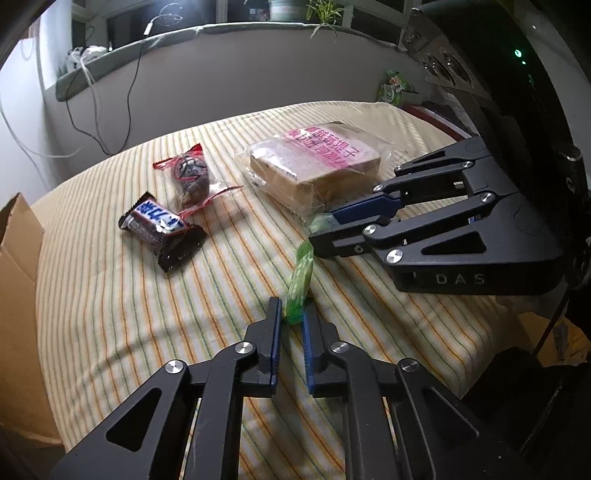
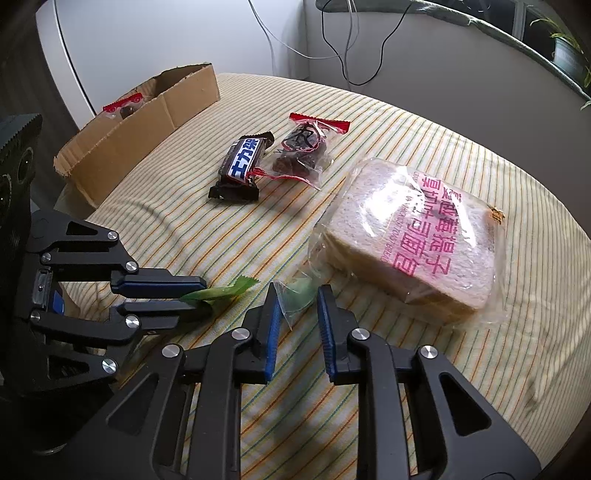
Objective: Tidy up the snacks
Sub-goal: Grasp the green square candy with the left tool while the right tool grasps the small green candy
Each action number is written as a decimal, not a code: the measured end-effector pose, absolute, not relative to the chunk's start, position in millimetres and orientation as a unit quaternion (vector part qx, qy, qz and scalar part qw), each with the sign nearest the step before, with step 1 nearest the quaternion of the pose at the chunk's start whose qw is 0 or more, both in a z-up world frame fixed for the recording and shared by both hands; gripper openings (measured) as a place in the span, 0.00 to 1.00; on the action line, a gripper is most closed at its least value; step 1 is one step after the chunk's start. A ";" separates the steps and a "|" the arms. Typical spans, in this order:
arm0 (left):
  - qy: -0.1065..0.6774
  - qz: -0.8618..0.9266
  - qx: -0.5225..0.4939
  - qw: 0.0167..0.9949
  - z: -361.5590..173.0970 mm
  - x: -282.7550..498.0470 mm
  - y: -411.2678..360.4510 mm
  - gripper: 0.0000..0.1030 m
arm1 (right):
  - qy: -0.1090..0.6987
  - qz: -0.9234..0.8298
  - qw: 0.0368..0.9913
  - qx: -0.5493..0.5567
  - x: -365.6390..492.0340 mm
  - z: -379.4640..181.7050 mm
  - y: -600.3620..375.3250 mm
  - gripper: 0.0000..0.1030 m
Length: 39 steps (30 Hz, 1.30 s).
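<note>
Gripping two green candies (image 1: 300,284), left tongs (image 1: 293,314) and right tongs (image 2: 297,295) clamp.

Tabletop (image 1: 110,314) under a cream cloth striped orange and green. Behind, a pale grey wall (image 1: 229,70) with dangling black and white cables (image 1: 135,74). Above, a window ledge (image 1: 177,38) with potted plants (image 1: 321,13), daylight beyond.

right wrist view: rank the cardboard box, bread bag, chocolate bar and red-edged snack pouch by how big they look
1. cardboard box
2. bread bag, nearer the camera, so its place against the box is unsure
3. chocolate bar and red-edged snack pouch look alike
</note>
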<state>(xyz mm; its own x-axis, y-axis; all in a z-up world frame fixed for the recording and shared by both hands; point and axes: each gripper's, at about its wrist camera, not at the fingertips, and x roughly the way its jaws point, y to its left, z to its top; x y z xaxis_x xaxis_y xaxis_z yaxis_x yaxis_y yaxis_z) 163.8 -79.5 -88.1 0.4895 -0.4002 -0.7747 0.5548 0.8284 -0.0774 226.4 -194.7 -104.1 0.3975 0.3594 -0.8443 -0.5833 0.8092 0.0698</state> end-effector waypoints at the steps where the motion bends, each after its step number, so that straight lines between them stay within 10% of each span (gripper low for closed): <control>1: 0.422 -0.276 0.091 0.859 -87.5 164.0 -79.6 0.15 | 0.469 0.285 0.827 -0.119 226.8 -104.2 -194.3 0.20; 39: 0.419 -0.264 0.041 0.867 -82.6 184.2 -78.3 0.07 | 0.451 0.292 0.833 -0.132 216.2 -86.1 -183.7 0.19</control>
<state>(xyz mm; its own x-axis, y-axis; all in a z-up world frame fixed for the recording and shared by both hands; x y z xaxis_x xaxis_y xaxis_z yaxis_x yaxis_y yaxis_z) 184.2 -78.3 -82.6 0.5085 -0.4240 -0.7494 0.4935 0.8568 -0.1498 216.2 -183.7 -86.1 0.4216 0.3672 -0.8291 -0.6063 0.7940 0.0433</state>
